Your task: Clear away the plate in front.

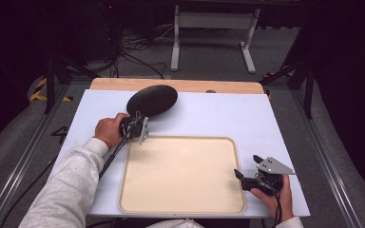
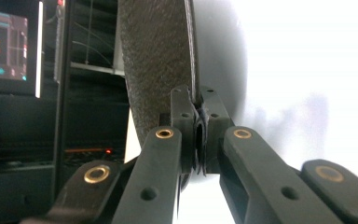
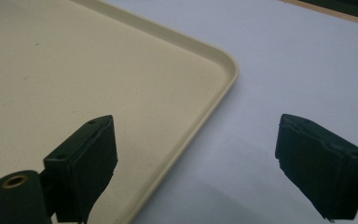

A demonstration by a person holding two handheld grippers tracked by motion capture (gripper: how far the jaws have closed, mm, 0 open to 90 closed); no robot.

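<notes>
Left gripper point(image 1: 140, 124) is clamped on the near rim of a black plate point(image 1: 152, 100), which sits toward the far left of the white table point(image 1: 209, 114), just beyond the far left corner of the beige tray point(image 1: 180, 173). In the left gripper view the pads meet on the thin edge of the black plate point(image 2: 158, 60), whose textured underside faces the camera. Plate appears tilted, its near edge raised; contact with the table at its far side cannot be confirmed. Right gripper point(image 1: 248, 166) rests at the tray's near right corner, jaws spread wide with nothing between them. In the right gripper view one pad point(image 3: 86, 163) stands over the tray point(image 3: 74, 70), the other over the table.
</notes>
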